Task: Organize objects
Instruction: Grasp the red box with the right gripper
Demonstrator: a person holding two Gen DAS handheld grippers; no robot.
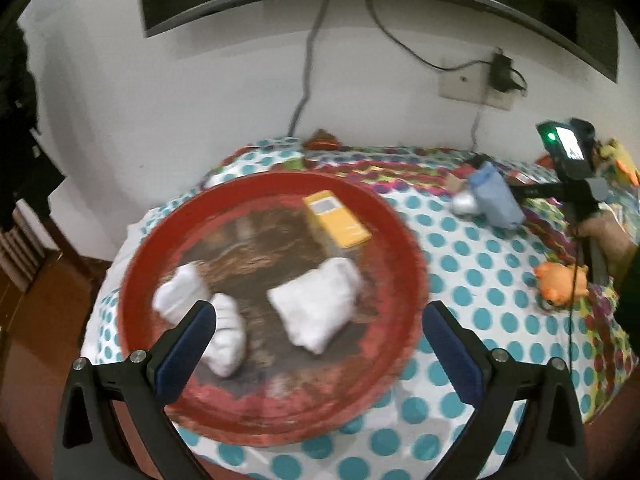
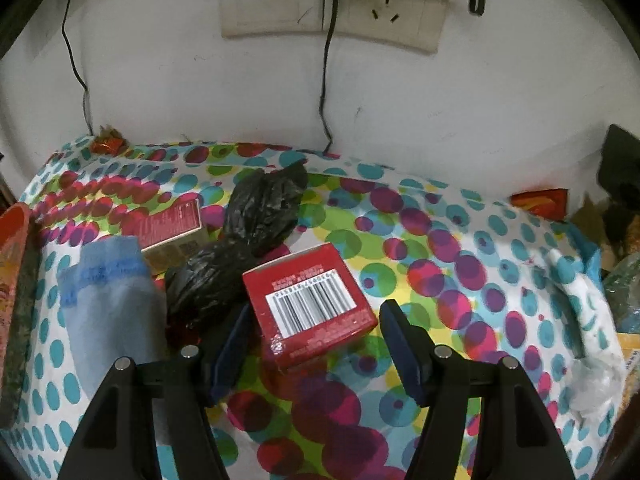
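In the left wrist view a round red tray (image 1: 404,240) lies on the dotted cloth. On it are a yellow box (image 1: 338,220), a white packet (image 1: 320,304) and two rolled white socks (image 1: 200,312). My left gripper (image 1: 320,328) is open and empty, hovering over the tray's near side. In the right wrist view my right gripper (image 2: 316,320) is open, its fingers either side of a red barcode box (image 2: 312,308) without touching it. A blue sock (image 2: 108,292) lies to its left, a black plastic bag (image 2: 244,240) behind it.
A second red carton (image 2: 172,220) lies behind the blue sock. An orange toy (image 1: 560,282) sits right of the tray. Snack packets (image 2: 540,202) and clutter crowd the right edge. The wall with sockets (image 2: 332,4) and cables stands close behind. The tray's rim (image 2: 12,240) shows at far left.
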